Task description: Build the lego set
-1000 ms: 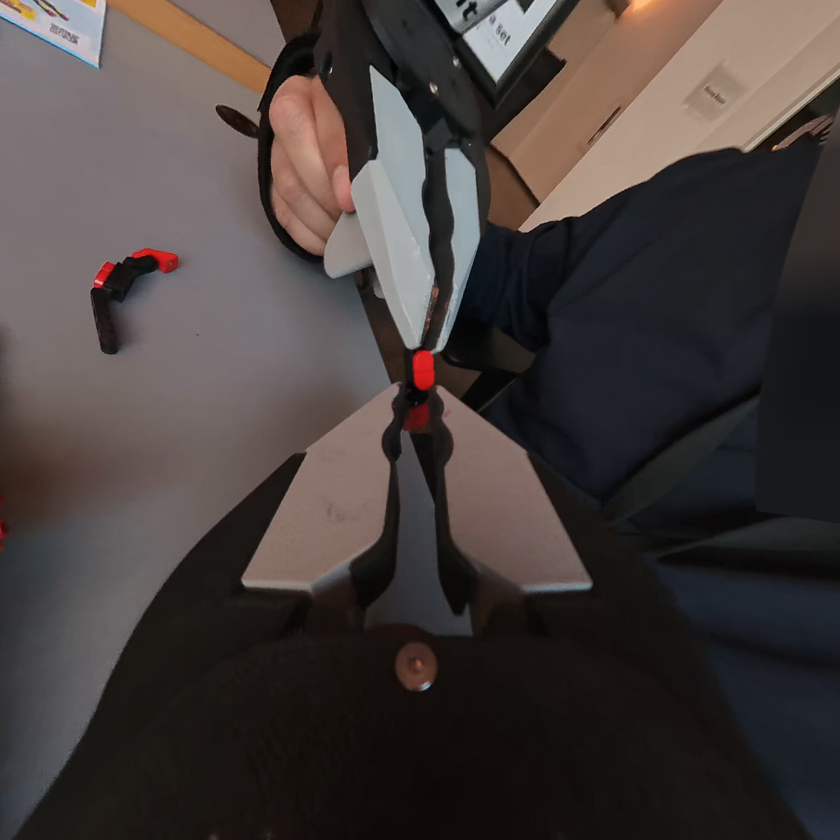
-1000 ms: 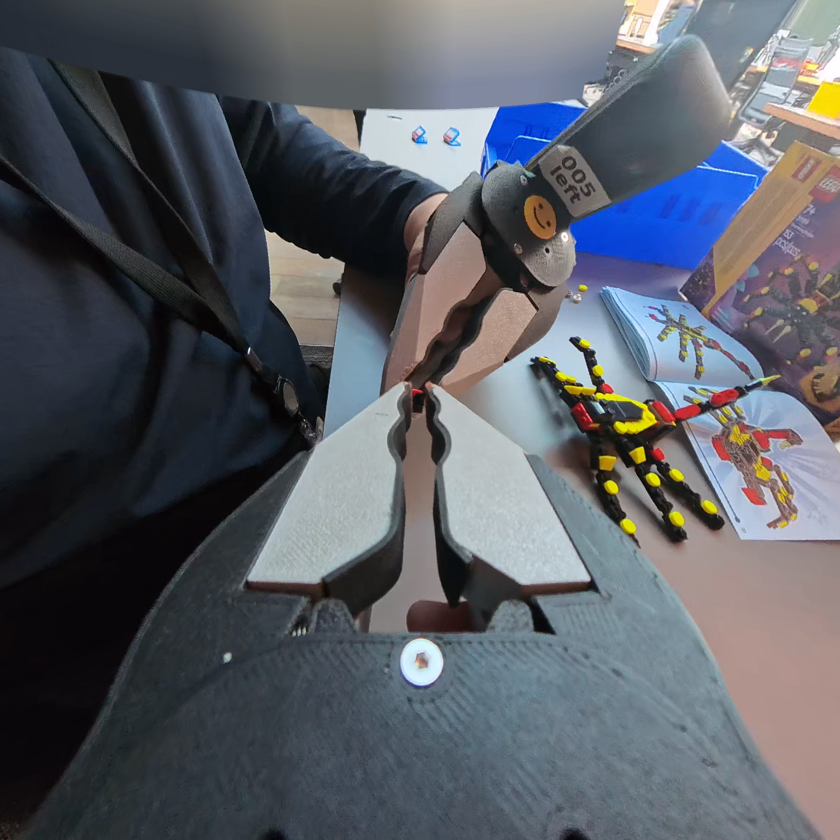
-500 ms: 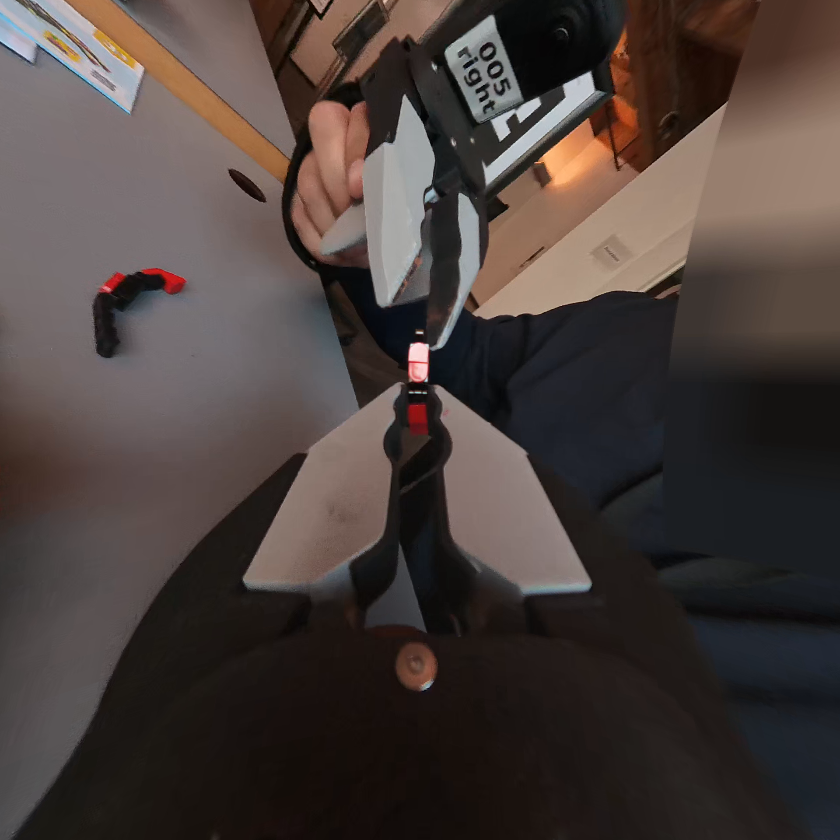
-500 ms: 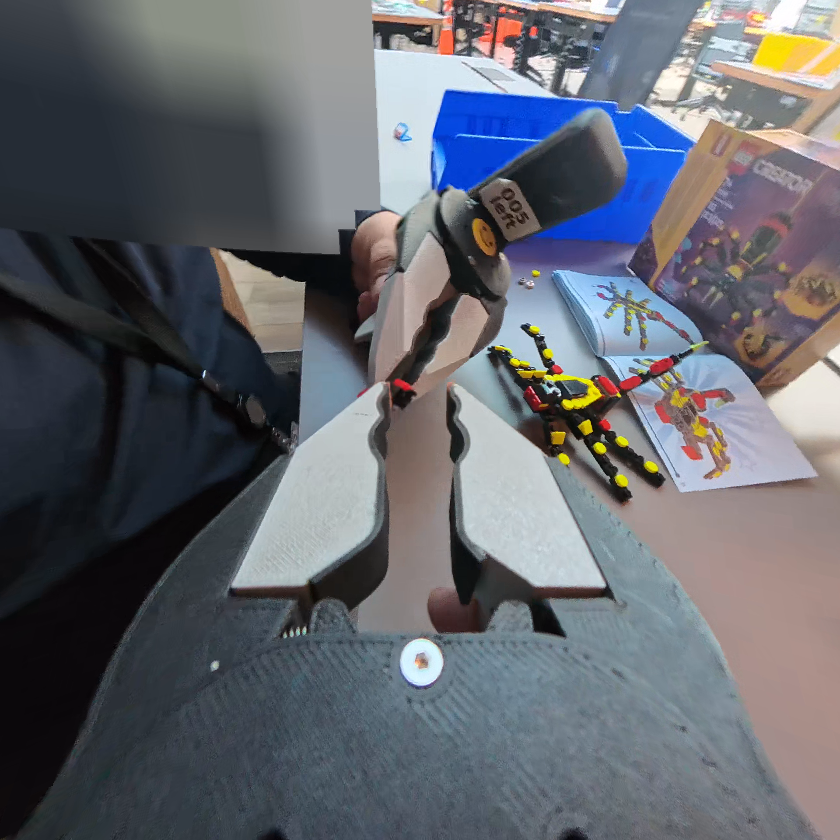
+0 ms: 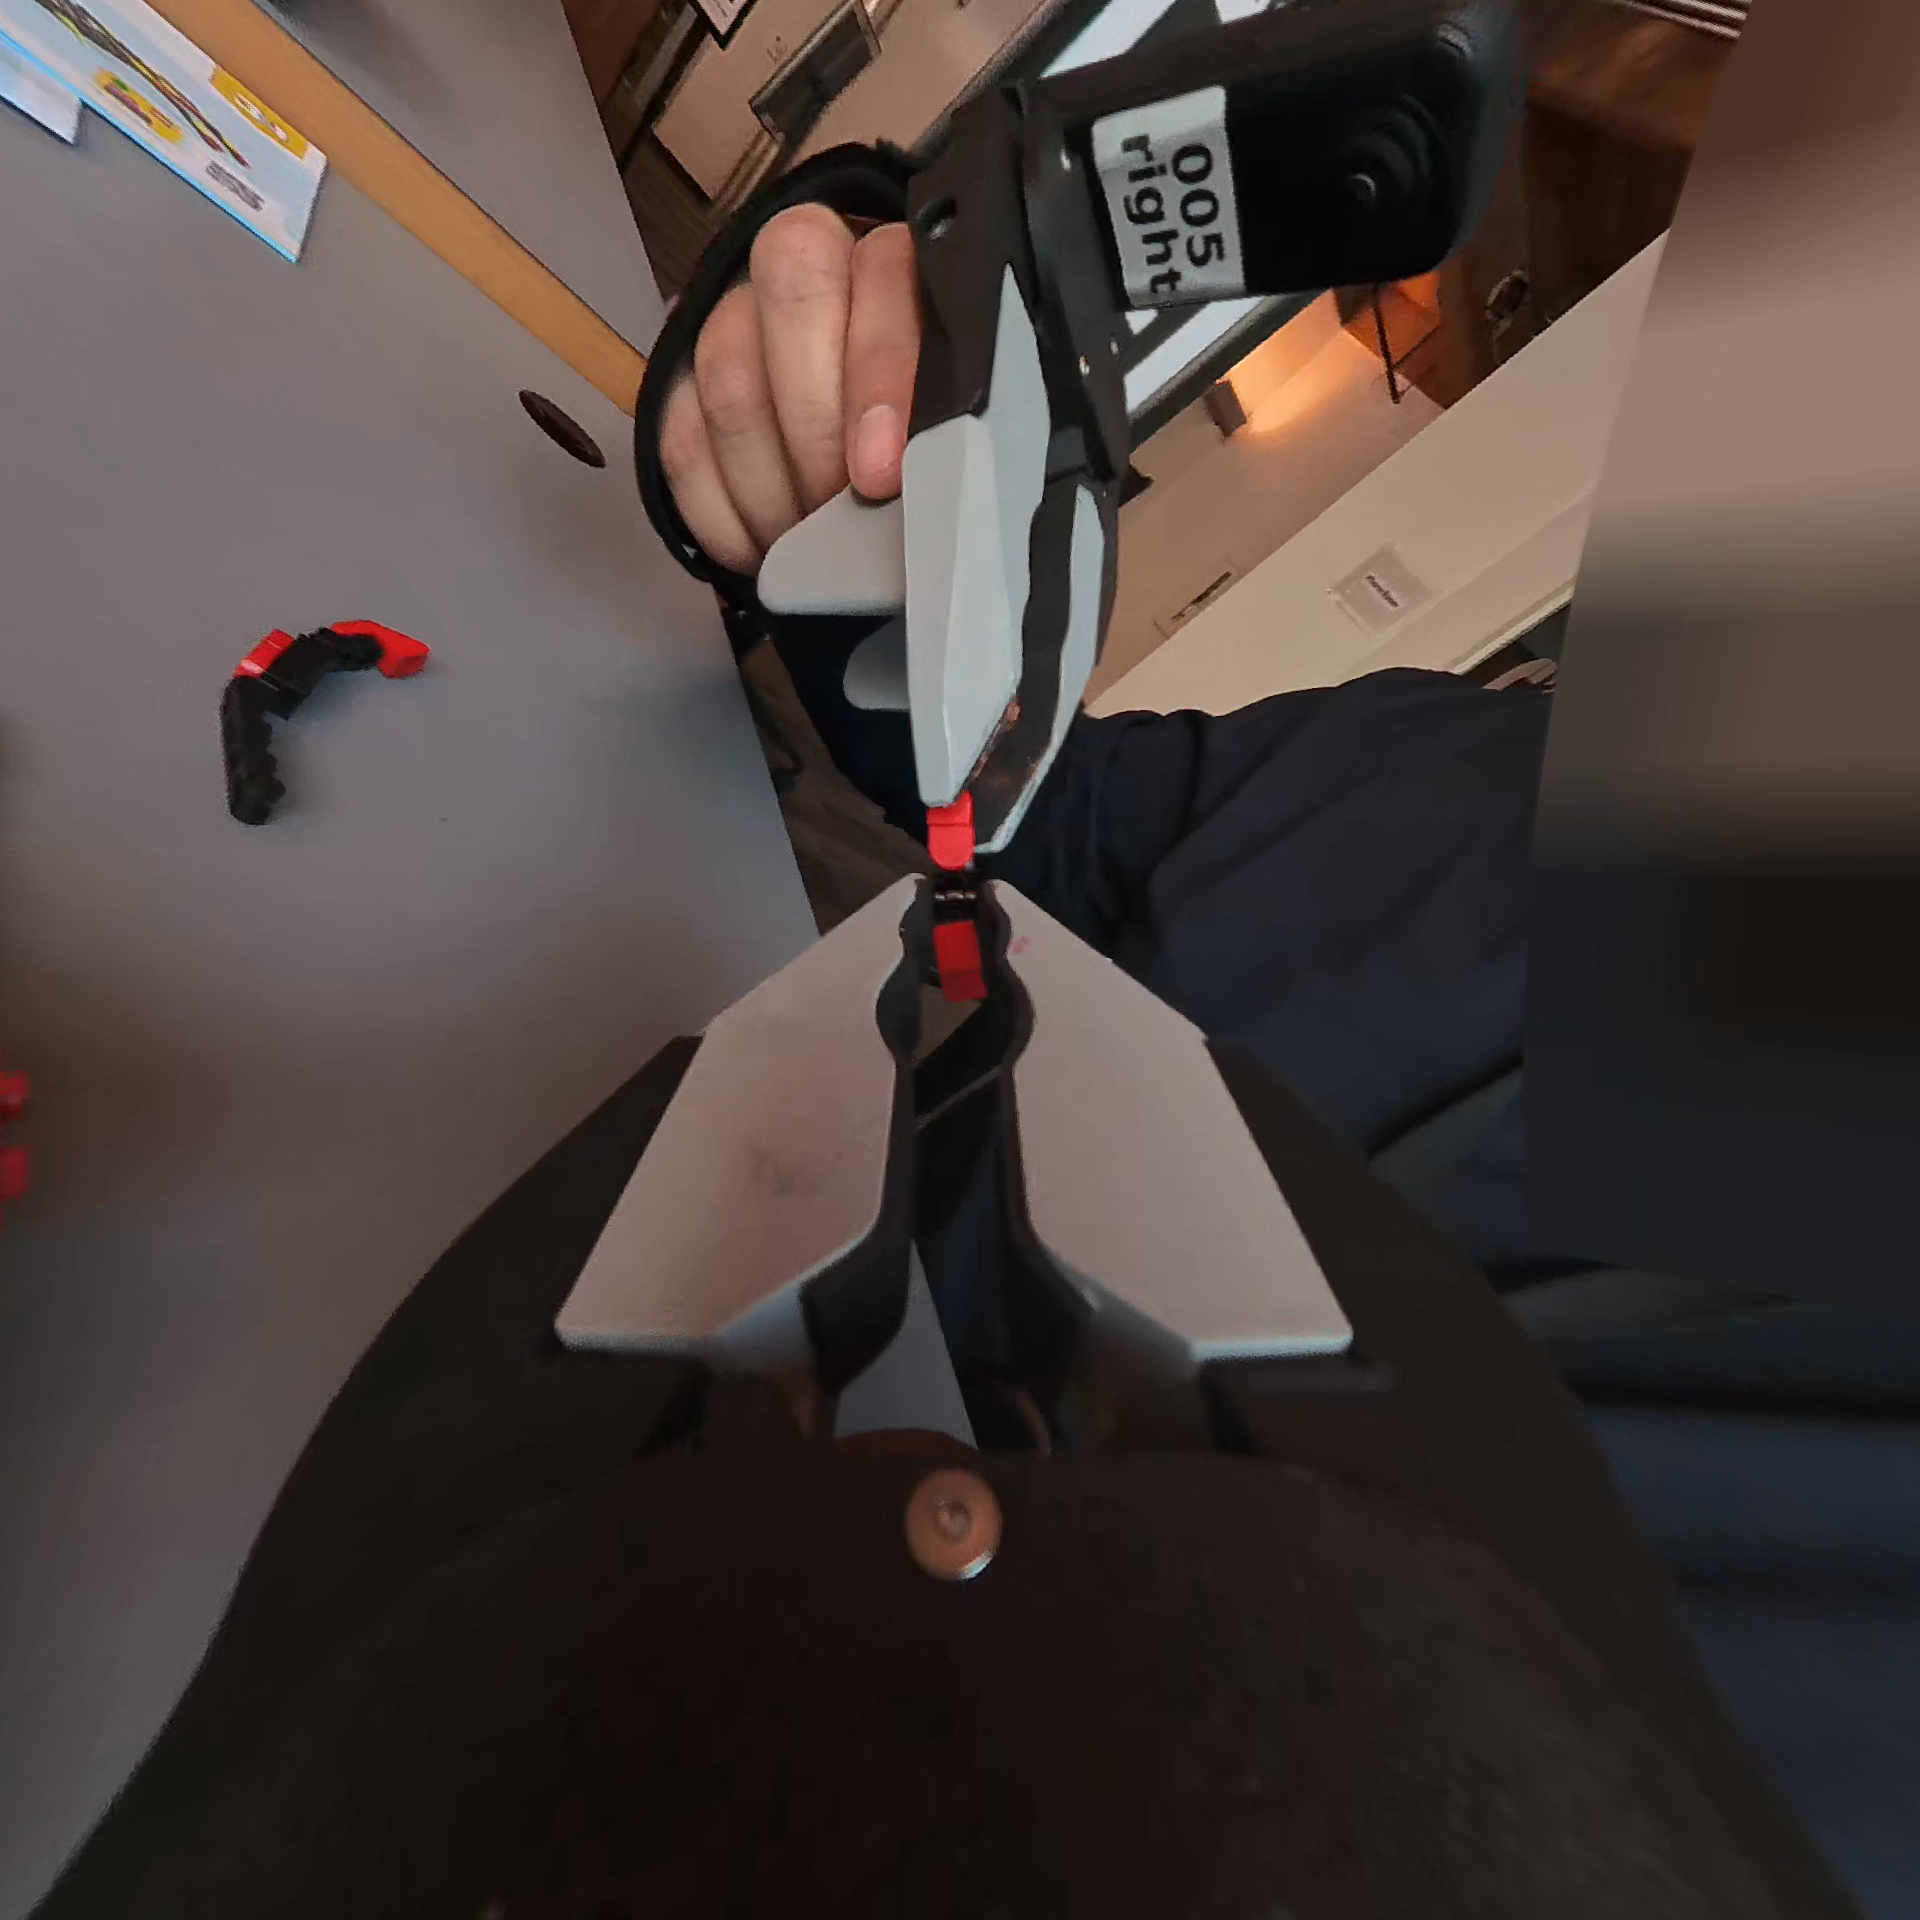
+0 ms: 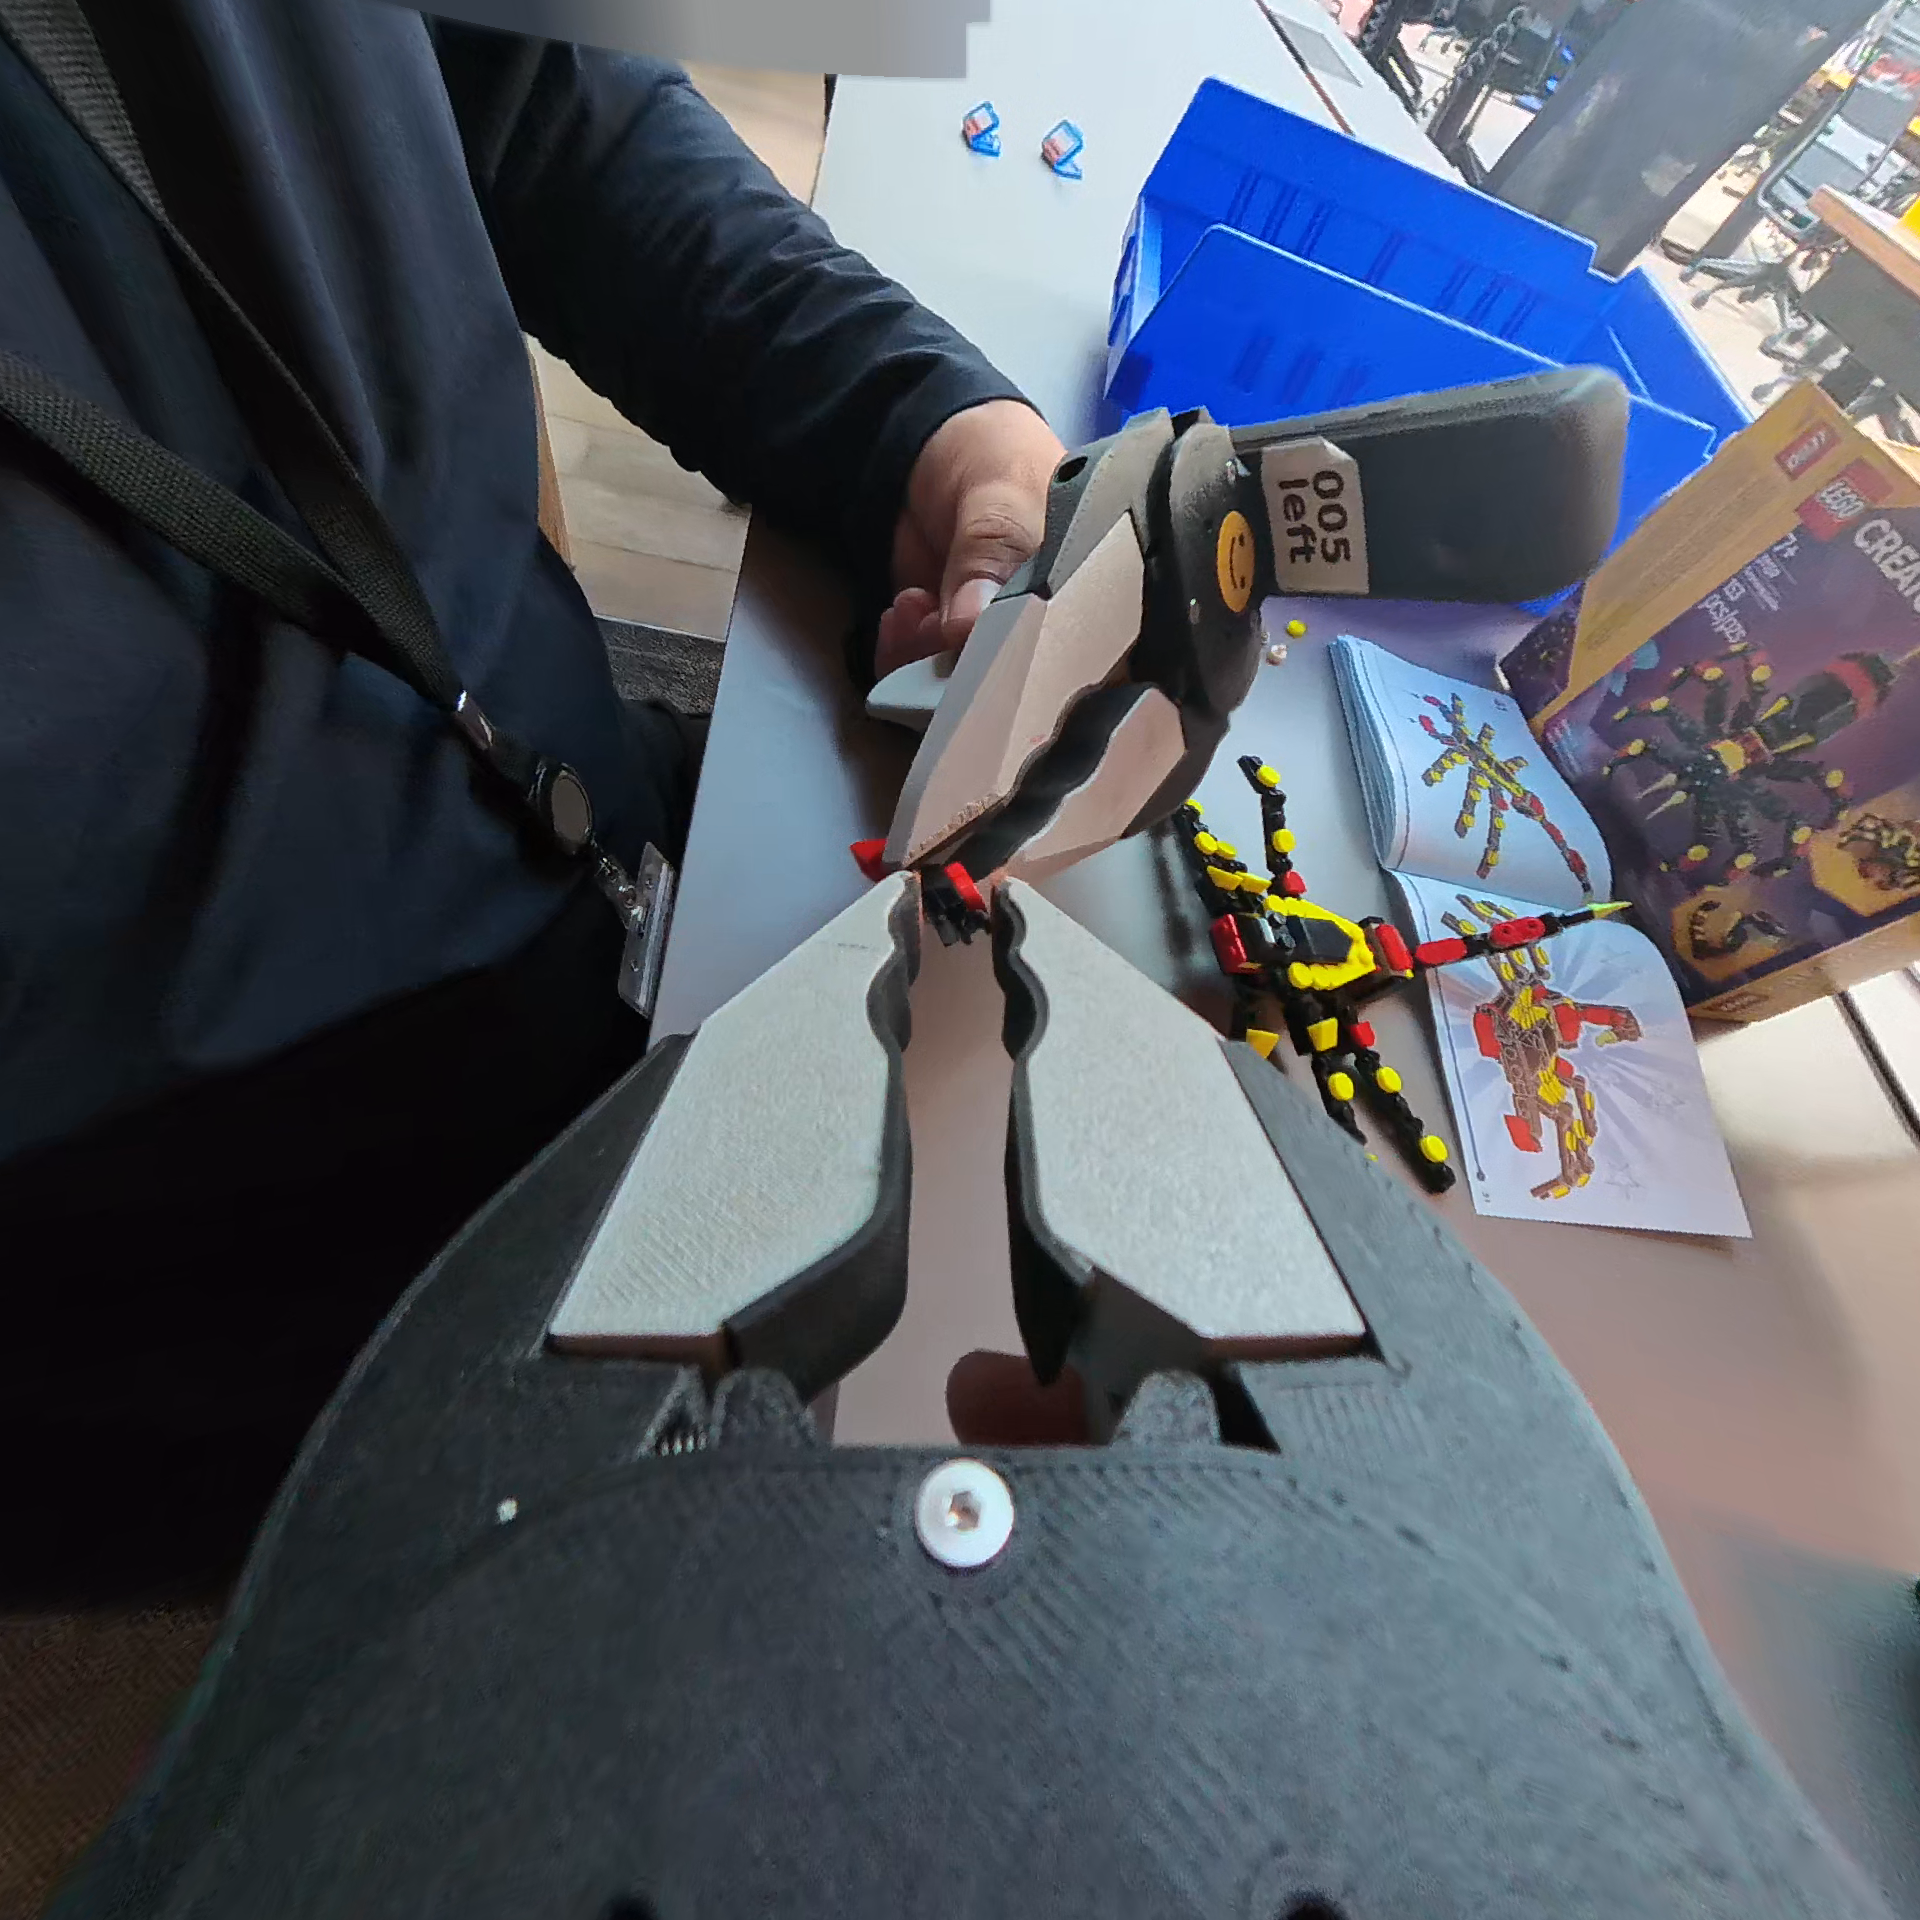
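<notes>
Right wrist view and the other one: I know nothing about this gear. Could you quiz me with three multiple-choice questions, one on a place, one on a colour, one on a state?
1. Where is the black-and-yellow lego model?
A held in the air
B on the floor
C on the table beside the open booklet

2. What colour are the storage bins?
A green
B blue
C white

3. The left tool is:
A shut on a small red-and-black piece
B wide open, empty
C lying down unused

Answers: 1 C, it lies flat next to the pages; 2 B, both are bright blue; 3 A, the piece sits pinched at its tips.
</notes>
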`<state>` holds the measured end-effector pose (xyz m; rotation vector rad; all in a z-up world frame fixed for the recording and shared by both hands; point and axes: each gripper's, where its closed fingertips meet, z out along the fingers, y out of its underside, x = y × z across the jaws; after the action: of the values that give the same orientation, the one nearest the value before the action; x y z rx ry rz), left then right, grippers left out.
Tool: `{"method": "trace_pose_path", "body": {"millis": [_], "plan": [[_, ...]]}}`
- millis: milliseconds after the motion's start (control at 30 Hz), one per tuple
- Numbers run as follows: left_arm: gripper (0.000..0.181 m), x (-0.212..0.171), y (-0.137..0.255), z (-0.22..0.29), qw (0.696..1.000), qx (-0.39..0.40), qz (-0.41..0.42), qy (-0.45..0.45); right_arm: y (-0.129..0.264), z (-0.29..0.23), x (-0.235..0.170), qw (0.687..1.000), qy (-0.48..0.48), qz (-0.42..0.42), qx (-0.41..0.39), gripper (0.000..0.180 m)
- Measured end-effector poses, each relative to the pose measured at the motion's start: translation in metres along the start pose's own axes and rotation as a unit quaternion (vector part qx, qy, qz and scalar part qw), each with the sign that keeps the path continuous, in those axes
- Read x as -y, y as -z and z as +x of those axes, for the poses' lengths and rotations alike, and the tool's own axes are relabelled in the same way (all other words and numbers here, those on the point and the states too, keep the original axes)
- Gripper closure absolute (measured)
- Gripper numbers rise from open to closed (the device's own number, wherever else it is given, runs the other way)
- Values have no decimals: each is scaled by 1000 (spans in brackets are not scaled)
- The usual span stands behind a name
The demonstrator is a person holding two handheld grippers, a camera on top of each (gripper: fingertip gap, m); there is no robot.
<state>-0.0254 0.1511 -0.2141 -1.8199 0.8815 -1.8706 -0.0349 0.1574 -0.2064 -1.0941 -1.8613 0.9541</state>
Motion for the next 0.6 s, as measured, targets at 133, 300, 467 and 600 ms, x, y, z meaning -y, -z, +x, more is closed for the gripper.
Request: {"method": "trace_pose_path", "body": {"millis": [133, 300, 467, 600], "plan": [[173, 1, 1, -9, 997, 55, -9, -45, -1, 7, -4, 998, -61, 20, 7, 170], [153, 6, 7, -31, 974, 183, -22, -129, -8, 22, -24, 988, -153, 22, -9, 172], [164, 12, 14, -45, 924, 293, -41, -243, -14, 31, -34, 974, -222, 36, -18, 172], [170, 13, 15, -48, 894, 336, -53, -292, -13, 35, -28, 964, -256, 71, -13, 173]]}}
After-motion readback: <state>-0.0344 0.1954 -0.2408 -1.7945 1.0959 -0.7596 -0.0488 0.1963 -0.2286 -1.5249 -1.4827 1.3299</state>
